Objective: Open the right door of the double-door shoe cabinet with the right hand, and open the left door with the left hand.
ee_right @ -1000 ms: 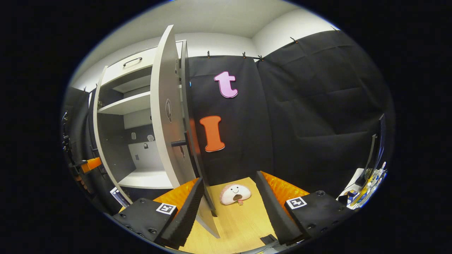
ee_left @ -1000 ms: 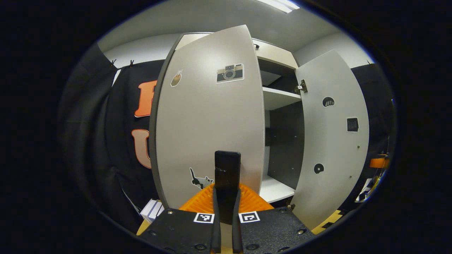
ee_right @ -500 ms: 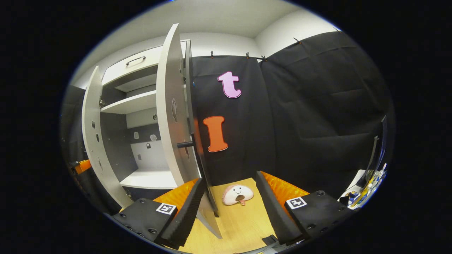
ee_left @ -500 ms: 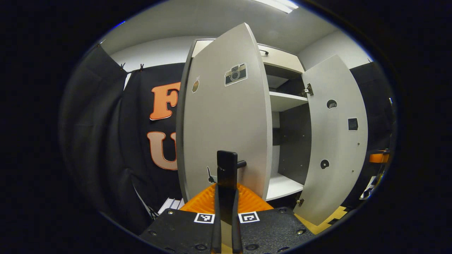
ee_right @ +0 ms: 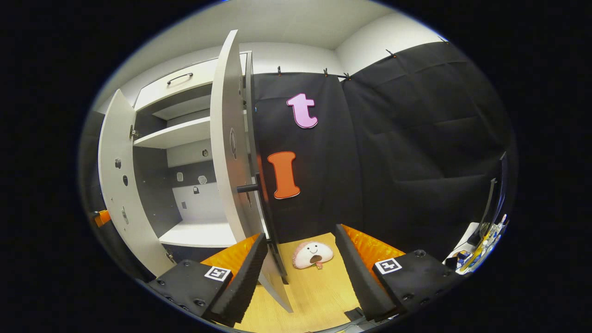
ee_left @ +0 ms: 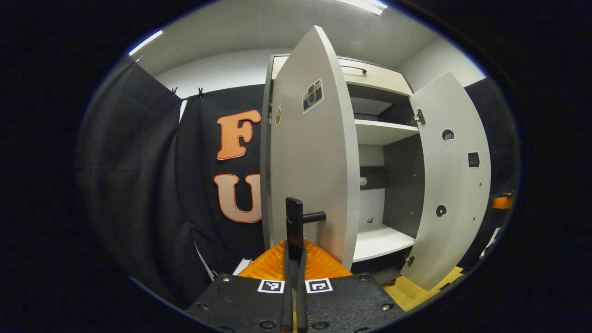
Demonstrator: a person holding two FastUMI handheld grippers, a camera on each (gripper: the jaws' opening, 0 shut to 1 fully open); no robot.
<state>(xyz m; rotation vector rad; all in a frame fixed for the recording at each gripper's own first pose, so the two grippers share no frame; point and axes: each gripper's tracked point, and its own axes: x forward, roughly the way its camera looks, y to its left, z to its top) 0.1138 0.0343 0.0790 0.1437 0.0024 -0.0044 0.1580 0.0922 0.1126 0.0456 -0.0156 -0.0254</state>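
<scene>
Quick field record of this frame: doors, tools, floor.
left door: open wide
right door: open wide
left tool: shut on left door handle
right tool: open, fingers apart, off right door handle
cabinet interior: white shelves, bare where visible
floor item: plush face on wood floor, beyond the right tool

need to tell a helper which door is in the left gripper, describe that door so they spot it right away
Find the tall pale shoe cabinet against the black cloth wall, both doors swung open. The left door stands nearest the left gripper, whose fingers are shut on its dark bar handle. Unlike the right door, which shows small dark stickers, it carries a camera sticker near the top.
</scene>
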